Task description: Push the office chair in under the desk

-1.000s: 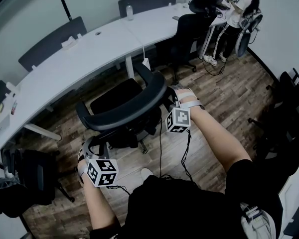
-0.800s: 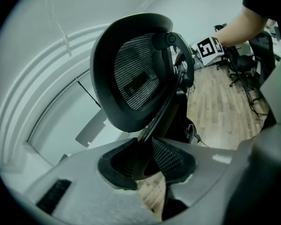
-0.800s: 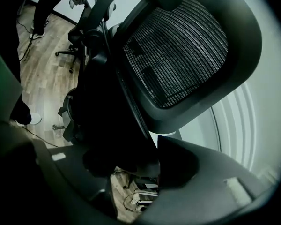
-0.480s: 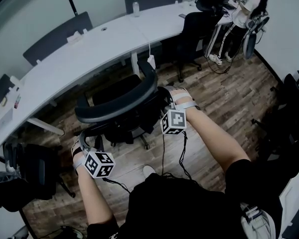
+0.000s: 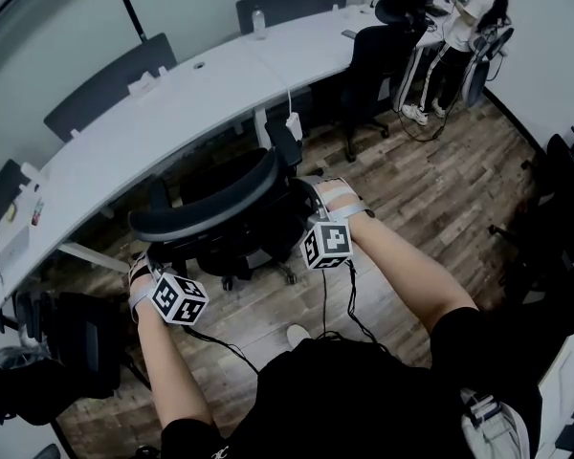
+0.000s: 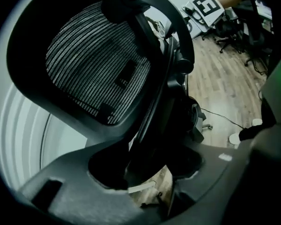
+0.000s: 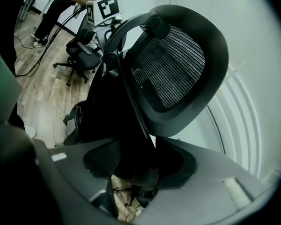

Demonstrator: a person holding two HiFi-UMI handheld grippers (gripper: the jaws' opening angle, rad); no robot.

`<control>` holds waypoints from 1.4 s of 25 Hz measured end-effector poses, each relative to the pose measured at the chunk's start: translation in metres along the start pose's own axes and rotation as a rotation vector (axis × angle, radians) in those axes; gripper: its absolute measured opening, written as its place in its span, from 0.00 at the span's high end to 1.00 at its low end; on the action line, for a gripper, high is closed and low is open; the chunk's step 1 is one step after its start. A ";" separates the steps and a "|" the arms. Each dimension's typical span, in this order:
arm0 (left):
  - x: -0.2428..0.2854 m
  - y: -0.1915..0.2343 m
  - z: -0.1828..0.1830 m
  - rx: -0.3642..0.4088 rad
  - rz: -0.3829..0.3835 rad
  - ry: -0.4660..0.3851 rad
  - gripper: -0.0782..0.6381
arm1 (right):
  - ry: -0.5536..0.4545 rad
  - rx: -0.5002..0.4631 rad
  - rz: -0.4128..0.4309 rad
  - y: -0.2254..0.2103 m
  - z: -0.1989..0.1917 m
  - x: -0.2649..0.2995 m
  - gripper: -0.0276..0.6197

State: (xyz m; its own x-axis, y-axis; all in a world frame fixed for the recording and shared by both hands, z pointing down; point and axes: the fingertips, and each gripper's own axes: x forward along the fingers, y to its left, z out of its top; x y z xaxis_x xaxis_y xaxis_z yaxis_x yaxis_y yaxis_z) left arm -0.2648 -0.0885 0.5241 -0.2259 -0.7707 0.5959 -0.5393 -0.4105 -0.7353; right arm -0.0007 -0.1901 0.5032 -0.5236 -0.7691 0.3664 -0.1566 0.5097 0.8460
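Note:
The black office chair [image 5: 231,220] stands at the curved white desk [image 5: 163,113], its seat partly under the desk edge and its curved headrest [image 5: 203,208] toward me. My left gripper [image 5: 142,273] is at the backrest's left side and my right gripper [image 5: 311,197] at its right side. In the left gripper view, the mesh headrest [image 6: 93,64] rises above the left gripper [image 6: 145,168], whose jaws are closing with the back's dark frame between them. The right gripper [image 7: 140,165] likewise straddles the frame below the headrest [image 7: 173,74], jaws closing.
A second black chair [image 5: 373,60] stands at the desk farther right, and a person [image 5: 464,27] stands beyond it. A bottle [image 5: 259,22] is on the desk. Another dark chair [image 5: 67,338] is at the lower left. Cables [image 5: 340,304] trail on the wooden floor.
The chair has rolled up and left toward the desk, its seat going further beneath the edge. Both grippers moved with it, the left one shifting to the backrest's left side.

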 end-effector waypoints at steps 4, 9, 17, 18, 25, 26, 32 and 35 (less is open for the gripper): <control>0.000 0.001 -0.005 0.025 -0.019 0.013 0.61 | 0.016 0.007 0.011 0.000 0.004 0.009 0.61; 0.002 0.006 -0.007 0.010 -0.012 -0.031 0.62 | 0.034 0.008 0.026 -0.005 0.007 0.025 0.61; 0.020 0.028 -0.020 -0.016 0.009 -0.034 0.62 | 0.024 -0.001 0.034 -0.012 0.022 0.054 0.61; 0.023 0.032 -0.022 -0.018 0.007 -0.028 0.61 | 0.022 0.000 0.034 -0.013 0.025 0.058 0.61; 0.039 0.049 -0.035 -0.022 0.010 -0.005 0.61 | 0.024 0.025 0.040 -0.017 0.039 0.089 0.61; 0.042 0.052 -0.037 -0.024 0.013 0.001 0.61 | 0.021 0.025 0.046 -0.018 0.041 0.092 0.61; 0.056 0.073 -0.055 -0.026 0.006 0.024 0.60 | -0.025 0.011 0.019 -0.015 0.062 0.101 0.61; 0.063 0.079 -0.061 -0.031 0.007 0.032 0.60 | -0.037 -0.002 0.023 -0.015 0.069 0.107 0.61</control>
State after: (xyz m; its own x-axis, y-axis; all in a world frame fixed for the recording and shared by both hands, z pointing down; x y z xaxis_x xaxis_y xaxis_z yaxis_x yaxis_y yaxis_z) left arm -0.3715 -0.1398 0.5232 -0.2555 -0.7569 0.6016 -0.5623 -0.3899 -0.7293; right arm -0.1121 -0.2538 0.5035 -0.5577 -0.7426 0.3709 -0.1430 0.5261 0.8383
